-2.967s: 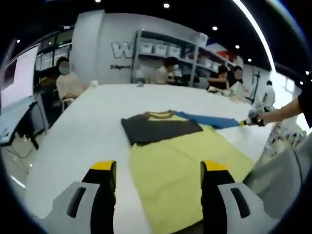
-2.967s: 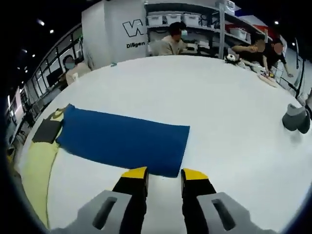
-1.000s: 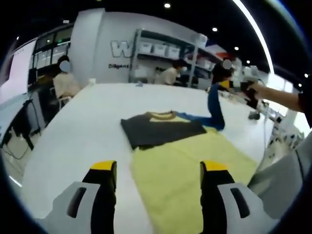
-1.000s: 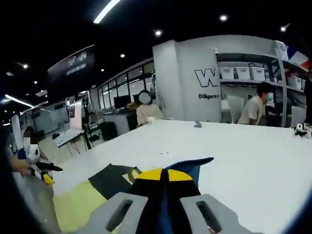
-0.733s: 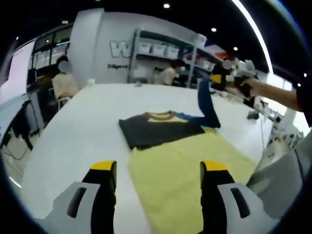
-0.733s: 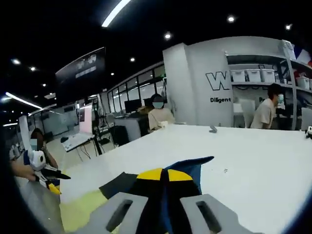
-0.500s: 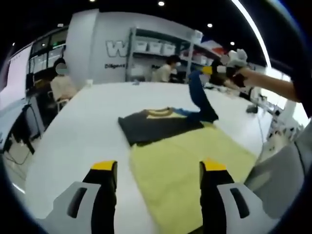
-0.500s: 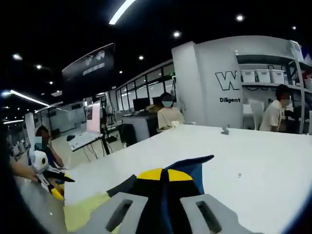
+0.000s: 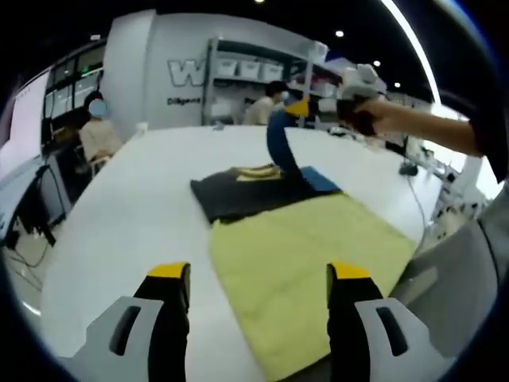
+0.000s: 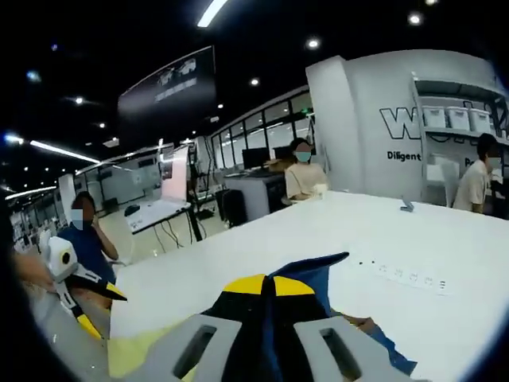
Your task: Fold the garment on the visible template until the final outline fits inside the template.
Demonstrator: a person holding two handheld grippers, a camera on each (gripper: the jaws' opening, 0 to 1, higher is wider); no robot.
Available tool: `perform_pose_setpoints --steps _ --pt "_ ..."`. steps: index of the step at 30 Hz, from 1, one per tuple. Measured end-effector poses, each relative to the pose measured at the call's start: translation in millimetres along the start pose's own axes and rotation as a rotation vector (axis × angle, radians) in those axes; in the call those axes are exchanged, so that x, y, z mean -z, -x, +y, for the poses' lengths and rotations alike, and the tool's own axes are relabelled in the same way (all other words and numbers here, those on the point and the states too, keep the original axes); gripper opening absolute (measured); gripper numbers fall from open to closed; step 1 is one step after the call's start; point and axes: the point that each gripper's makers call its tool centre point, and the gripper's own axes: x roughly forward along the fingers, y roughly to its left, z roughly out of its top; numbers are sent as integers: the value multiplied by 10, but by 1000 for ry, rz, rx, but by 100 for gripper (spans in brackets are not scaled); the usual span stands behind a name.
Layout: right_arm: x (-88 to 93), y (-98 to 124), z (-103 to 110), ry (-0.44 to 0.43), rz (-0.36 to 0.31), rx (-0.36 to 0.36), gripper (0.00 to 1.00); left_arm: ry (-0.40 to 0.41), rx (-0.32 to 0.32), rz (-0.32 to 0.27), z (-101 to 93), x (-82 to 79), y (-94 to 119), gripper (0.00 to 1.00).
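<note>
Left gripper (image 9: 258, 274): stood at the bottom centre of the left gripper view, yellow-tipped fingers (image 9: 169, 272) wide apart, nothing between them, raised off the table (image 9: 127, 207).
Template (image 9: 318, 263): pale yellow sheet lying flat on the white table, running from centre frame toward the lower right, seen between and past the left fingers.
Garment (image 9: 250, 195): dark body lay flat at centre frame, at the far end of the template, yellow collar showing at its upper edge.
Blue sleeve (image 9: 278, 143): lifted up off the table in a curved strip just above and right of the dark body, its base spreading onto the cloth at right.
Right gripper (image 9: 306, 107): entered the left gripper view at upper right, carried in a person's hand (image 9: 378, 119), yellow tips pinched on the top end of the blue strip.
Right gripper, own view (image 10: 270, 285): fingers (image 10: 246, 284) pressed together at bottom centre, blue cloth (image 10: 314, 274) clamped between them and standing out past the tips to the right.
Left gripper, far view (image 10: 87, 294): small at the lower left edge of the right gripper view, yellow tips parted.
Table, right gripper view (image 10: 318, 239): white top stretched across mid-frame.
Template corner (image 10: 147, 350): yellow patch at lower left of the right gripper's fingers.
</note>
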Motion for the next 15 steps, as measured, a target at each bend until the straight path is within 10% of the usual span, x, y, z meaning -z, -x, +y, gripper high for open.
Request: perform_pose_setpoints --steps 15 --pt "563 -451 151 -11 140 2 0 21 -15 48 63 155 -70 64"
